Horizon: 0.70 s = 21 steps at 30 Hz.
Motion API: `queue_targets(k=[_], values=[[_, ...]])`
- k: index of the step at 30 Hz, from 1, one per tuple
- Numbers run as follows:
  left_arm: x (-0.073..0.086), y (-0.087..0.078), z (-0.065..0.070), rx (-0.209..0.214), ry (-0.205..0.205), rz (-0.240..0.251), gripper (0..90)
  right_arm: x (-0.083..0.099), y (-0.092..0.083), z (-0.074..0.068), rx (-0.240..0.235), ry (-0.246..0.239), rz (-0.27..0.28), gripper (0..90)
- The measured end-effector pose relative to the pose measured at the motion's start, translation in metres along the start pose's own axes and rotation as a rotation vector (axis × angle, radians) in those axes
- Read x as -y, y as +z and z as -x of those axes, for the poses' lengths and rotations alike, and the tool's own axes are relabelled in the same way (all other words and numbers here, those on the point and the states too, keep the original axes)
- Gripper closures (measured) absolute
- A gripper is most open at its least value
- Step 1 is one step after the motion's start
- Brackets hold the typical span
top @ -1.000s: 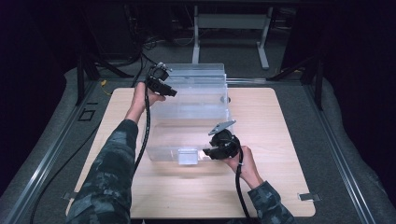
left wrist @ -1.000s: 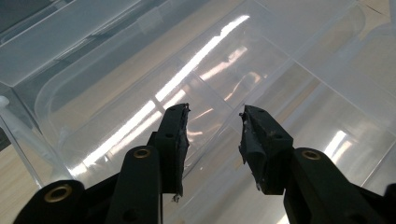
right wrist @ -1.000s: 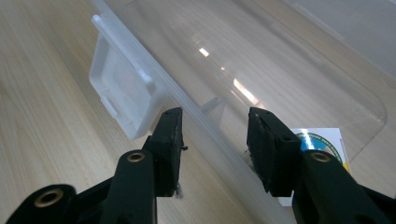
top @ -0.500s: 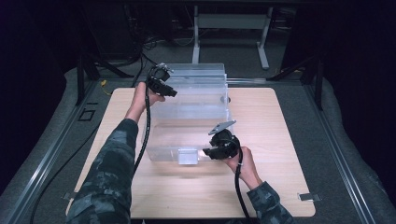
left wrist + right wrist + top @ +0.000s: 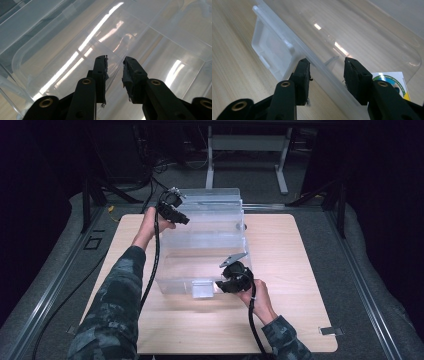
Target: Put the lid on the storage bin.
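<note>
high view: a clear plastic storage bin (image 5: 202, 245) sits on the wooden table (image 5: 295, 270), its long axis running away from the person. the left gripper (image 5: 172, 210) is at the far left corner of the bin's rim, the right gripper (image 5: 226, 282) at the near right corner beside the latch (image 5: 202, 289), so each hand has its own end. the bin's far part melts into glare and its lid line is hard to make out.

left gripper view: the jaws have just been closing and now stand narrow, with the bin's clear wall (image 5: 115, 67) running up between them; whether the pads already press on it i cannot tell.

right gripper view: the jaws straddle the bin's rim (image 5: 324, 72), part open, with a gap showing at each pad, so no grip yet. a sticker (image 5: 392, 80) is partly cut off behind the right jaw.
</note>
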<state>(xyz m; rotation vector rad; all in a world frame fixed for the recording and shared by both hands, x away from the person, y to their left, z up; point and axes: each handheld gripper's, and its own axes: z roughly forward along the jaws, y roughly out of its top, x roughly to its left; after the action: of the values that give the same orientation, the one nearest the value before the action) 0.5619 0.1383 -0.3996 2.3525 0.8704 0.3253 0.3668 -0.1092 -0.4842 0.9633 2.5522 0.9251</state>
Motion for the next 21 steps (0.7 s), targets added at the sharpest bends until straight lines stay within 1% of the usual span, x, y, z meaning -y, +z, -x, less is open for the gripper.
queue_targets(k=[5,6,7,8,14,21], values=[[0.0,-0.004,0.0,0.02,-0.003,0.005,73.3,0.0,0.001,-0.001,0.008,0.009,0.01,56.9],[0.0,-0.005,0.0,0.024,-0.004,0.007,73.4,0.0,0.001,-0.001,-0.002,0.012,0.014,56.7],[0.0,-0.006,0.001,0.025,-0.009,0.009,73.6,0.001,0.001,-0.001,0.012,0.011,0.014,56.7],[-0.001,-0.006,0.002,0.026,-0.004,0.007,73.7,0.001,0.001,-0.001,0.013,0.012,0.015,56.6],[-0.003,-0.01,0.007,0.011,0.007,-0.006,74.7,0.001,0.001,-0.002,0.016,0.01,0.016,56.1],[-0.005,-0.014,0.012,0.005,0.007,0.001,75.2,0.001,0.001,-0.003,0.024,0.011,0.012,55.8]])
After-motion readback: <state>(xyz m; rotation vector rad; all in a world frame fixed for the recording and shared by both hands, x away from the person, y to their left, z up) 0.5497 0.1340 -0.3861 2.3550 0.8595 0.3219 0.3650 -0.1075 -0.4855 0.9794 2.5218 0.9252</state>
